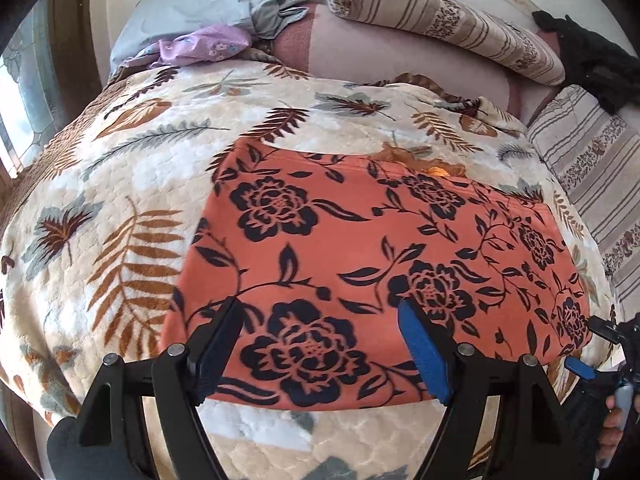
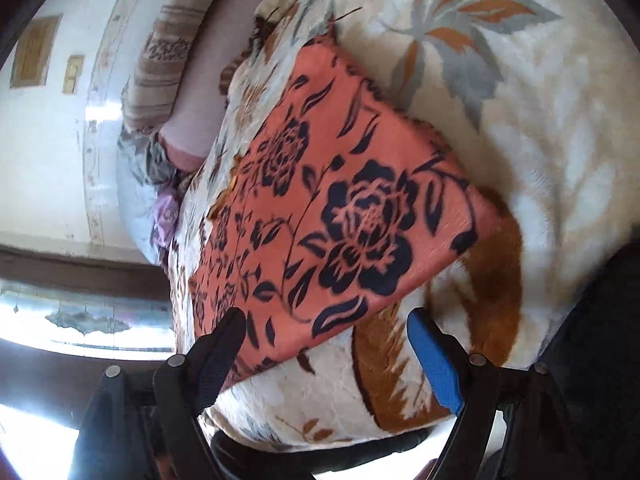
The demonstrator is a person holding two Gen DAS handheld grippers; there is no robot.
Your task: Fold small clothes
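You are between folds: the orange cloth [image 1: 360, 240] lies flat on the blanket [image 1: 120, 184], already squared into a neat rectangle with its near edge just ahead of your left gripper [image 1: 320, 312], and nothing is being held. That gripper hangs over the near edge with its jaws wide apart and empty, one finger black, the other blue. Your right gripper [image 2: 326, 320] is likewise spread wide and empty, hovering beside the cloth's near corner [image 2: 296, 344] (in the right wrist view the cloth runs away from you on a slant, so you are approaching it from its end). My reading is that the next move is another fold, and it calls for both tools to drop onto the near edge, one near each corner, and close on all layers at once, since this looks like a doubled piece and a pinch on the top layer alone would peel it open. The plush blanket may get caught in the jaws, so come in shallow. The count: one orange cloth in work, two grippers, one blanket, two striped pillows [image 1: 440, 20] at the head of the bed, one grey garment [image 1: 264, 4], one lilac one [image 1: 200, 46] and one dark item [image 1: 592, 60] by the far right pillow, which I cannot identify.
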